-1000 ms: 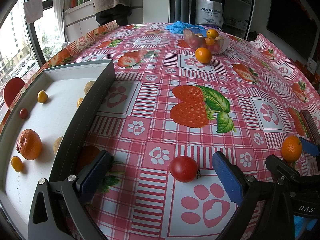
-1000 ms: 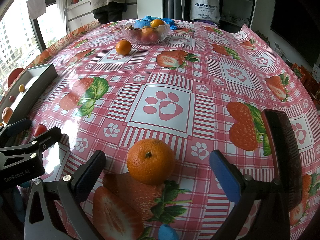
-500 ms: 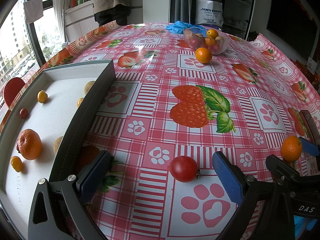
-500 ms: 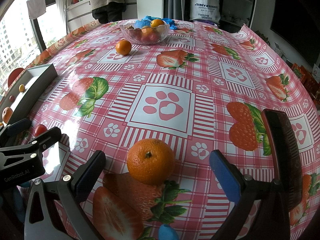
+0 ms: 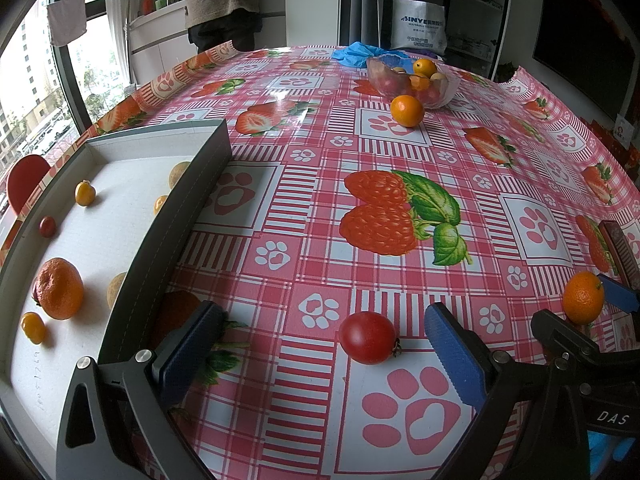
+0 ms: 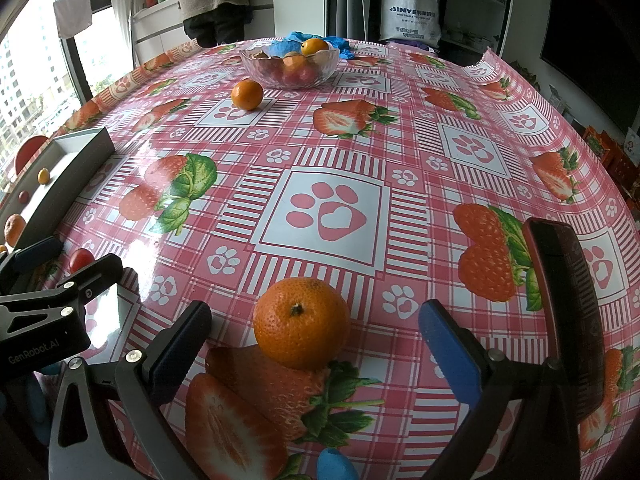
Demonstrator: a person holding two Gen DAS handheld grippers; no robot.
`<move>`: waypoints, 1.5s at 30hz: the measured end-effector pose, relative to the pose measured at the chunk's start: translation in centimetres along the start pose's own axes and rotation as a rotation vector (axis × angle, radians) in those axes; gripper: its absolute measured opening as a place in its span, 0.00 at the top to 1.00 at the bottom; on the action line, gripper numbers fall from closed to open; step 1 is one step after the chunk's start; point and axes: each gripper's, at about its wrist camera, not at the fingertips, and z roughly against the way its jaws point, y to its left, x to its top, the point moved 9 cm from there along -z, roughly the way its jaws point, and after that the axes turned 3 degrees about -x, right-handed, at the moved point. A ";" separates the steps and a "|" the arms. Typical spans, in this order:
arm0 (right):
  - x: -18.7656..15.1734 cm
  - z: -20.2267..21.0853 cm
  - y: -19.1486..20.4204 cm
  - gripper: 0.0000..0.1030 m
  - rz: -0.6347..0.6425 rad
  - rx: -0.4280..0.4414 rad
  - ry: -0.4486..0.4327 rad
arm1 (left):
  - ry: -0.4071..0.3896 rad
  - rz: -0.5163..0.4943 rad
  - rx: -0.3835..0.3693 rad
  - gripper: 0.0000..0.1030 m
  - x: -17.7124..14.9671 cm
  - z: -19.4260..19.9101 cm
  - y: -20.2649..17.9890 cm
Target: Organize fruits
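A red tomato (image 5: 368, 337) lies on the tablecloth between the tips of my open left gripper (image 5: 322, 344), touching neither finger. An orange tangerine (image 6: 301, 322) sits between the spread fingers of my open right gripper (image 6: 314, 340); the same tangerine (image 5: 583, 297) shows at the right of the left wrist view. On the left stands a grey tray (image 5: 188, 204) with a white floor, holding a tangerine (image 5: 59, 288) and several small yellow and red fruits. A glass bowl (image 6: 290, 65) of fruit stands at the far side, with a loose tangerine (image 6: 247, 95) in front of it.
A dark red flat object (image 6: 568, 304) lies at the right, just outside my right gripper. A blue cloth (image 5: 356, 53) lies behind the bowl. A person (image 5: 222, 0) stands beyond the table's far edge. The tablecloth (image 5: 372, 216) has strawberry and paw prints.
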 end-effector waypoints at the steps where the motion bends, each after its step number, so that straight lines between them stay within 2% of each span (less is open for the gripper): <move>1: 0.0 0.1 0.0 0.00 0.000 0.000 0.000 | 0.000 0.000 0.000 0.01 0.0 0.0 0.0; 24: 0.0 -0.1 0.1 0.00 0.000 0.000 0.002 | 0.001 0.000 0.000 0.01 0.0 0.0 0.0; 27: -0.2 0.1 0.0 0.00 0.005 0.005 0.025 | 0.008 0.002 0.004 0.01 -0.1 0.0 0.1; 29: -0.5 0.3 -0.1 0.02 0.000 0.011 0.033 | 0.022 0.010 0.003 0.02 -0.4 0.2 0.0; 30: -0.6 0.6 -0.2 0.08 0.002 0.007 0.030 | 0.027 0.007 -0.002 0.03 -0.6 0.4 -0.1; 31: -0.6 0.8 -0.3 0.16 0.002 0.012 0.026 | 0.027 0.003 -0.007 0.05 -0.8 0.6 -0.3; 32: -0.6 1.1 -0.4 0.23 0.001 0.013 0.023 | 0.020 -0.003 -0.007 0.13 -0.9 0.9 -0.4; 34: -0.6 1.6 -0.5 0.49 -0.005 0.036 0.022 | 0.017 -0.017 -0.022 0.24 -1.0 1.3 -0.9; 36: -0.5 1.9 -0.5 0.61 -0.017 0.054 0.029 | 0.015 -0.020 -0.036 0.46 -1.0 1.7 -1.1; 37: -0.4 1.8 -0.4 0.61 -0.023 0.064 0.033 | 0.014 -0.021 -0.051 0.54 -0.9 1.8 -1.3; 38: -0.4 1.8 -0.4 0.61 -0.032 0.080 0.037 | 0.016 -0.018 -0.070 0.71 -0.8 1.9 -1.4; 39: -0.3 1.9 -0.3 0.61 -0.043 0.101 0.041 | 0.023 -0.010 -0.098 0.76 -0.7 1.9 -1.6; 42: 0.3 2.6 0.0 0.61 -0.059 0.134 0.038 | 0.036 0.028 -0.168 0.76 -0.7 2.2 -1.6; 45: 1.5 3.6 1.2 0.61 -0.039 0.164 0.024 | 0.030 0.044 -0.199 0.76 -0.5 3.0 -1.4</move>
